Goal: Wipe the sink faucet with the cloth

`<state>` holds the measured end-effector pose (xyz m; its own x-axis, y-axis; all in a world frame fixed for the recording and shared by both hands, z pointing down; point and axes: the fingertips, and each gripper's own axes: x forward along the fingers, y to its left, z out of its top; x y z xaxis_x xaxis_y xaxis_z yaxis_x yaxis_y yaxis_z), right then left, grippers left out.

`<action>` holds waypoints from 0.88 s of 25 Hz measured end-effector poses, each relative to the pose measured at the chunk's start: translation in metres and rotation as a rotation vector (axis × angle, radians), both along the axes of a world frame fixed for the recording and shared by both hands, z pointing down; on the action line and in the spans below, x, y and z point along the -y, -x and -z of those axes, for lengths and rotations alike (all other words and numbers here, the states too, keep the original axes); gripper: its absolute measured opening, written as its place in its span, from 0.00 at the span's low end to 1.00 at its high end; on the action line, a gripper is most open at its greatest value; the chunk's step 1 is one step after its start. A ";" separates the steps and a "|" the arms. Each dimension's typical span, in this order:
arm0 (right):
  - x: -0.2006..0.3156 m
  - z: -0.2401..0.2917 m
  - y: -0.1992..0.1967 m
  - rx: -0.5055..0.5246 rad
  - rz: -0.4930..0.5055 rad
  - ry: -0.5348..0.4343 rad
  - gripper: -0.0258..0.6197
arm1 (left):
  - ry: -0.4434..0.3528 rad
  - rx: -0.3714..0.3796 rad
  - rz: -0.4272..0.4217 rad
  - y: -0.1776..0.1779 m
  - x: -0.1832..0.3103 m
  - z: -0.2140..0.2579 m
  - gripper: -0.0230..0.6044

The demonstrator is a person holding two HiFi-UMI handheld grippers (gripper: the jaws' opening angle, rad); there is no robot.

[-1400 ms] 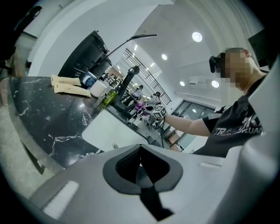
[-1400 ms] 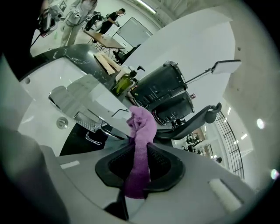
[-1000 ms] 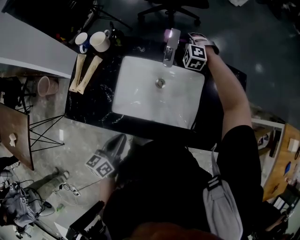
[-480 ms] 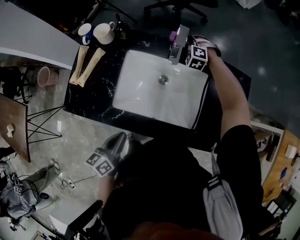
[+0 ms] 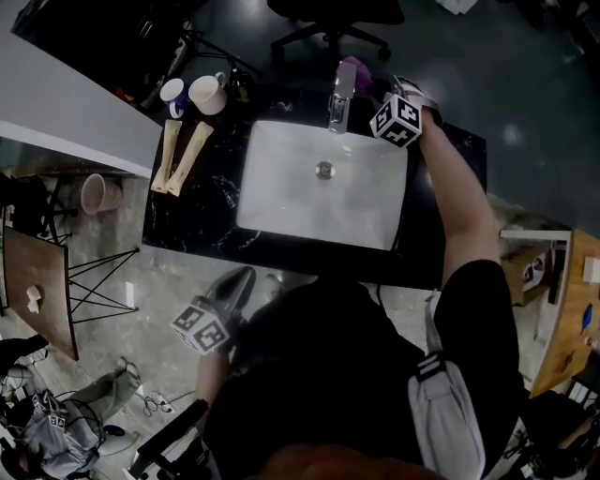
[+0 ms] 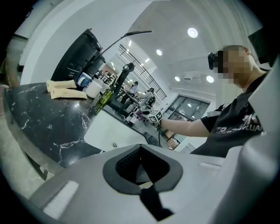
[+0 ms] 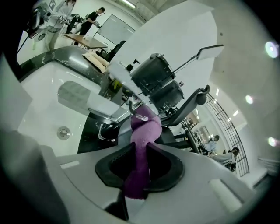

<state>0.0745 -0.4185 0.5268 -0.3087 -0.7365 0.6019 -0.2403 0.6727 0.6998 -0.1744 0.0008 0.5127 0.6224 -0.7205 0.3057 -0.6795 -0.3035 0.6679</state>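
Observation:
The chrome faucet stands at the far rim of the white sink. My right gripper is beside the faucet's top on its right and shut on a purple cloth. In the right gripper view the cloth sticks up from between the jaws of the right gripper, close to the faucet; whether it touches I cannot tell. My left gripper hangs in front of the counter, off the sink, shut and empty. In its own view the left gripper has its jaws together.
A black marble counter surrounds the sink. Two mugs and a bottle stand at its far left, with two wooden pieces lying beside them. An office chair stands behind the counter.
The right gripper has risen and rolled at the faucet; the cloth has gone from the left of the faucet's top to its right. The left gripper has hardly shifted.

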 end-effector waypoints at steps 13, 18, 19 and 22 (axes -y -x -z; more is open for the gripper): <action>-0.136 0.123 0.008 1.188 -0.365 0.269 0.17 | -0.073 -0.065 -0.207 0.006 0.002 0.021 0.04; -0.220 0.146 0.045 1.602 -0.318 0.492 0.17 | -0.081 -0.111 -0.248 0.006 0.008 0.022 0.04; -0.237 0.149 0.054 1.642 -0.307 0.534 0.17 | -0.086 -0.128 -0.258 0.005 0.011 0.025 0.04; -0.285 0.153 0.084 1.745 -0.258 0.666 0.17 | -0.087 -0.203 -0.293 -0.004 0.025 0.041 0.10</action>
<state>-0.0092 -0.1332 0.3739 -0.7421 -0.6681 -0.0537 -0.4250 0.5309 -0.7331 -0.1707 -0.0238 0.4715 0.8478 -0.5207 0.1006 -0.4118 -0.5269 0.7435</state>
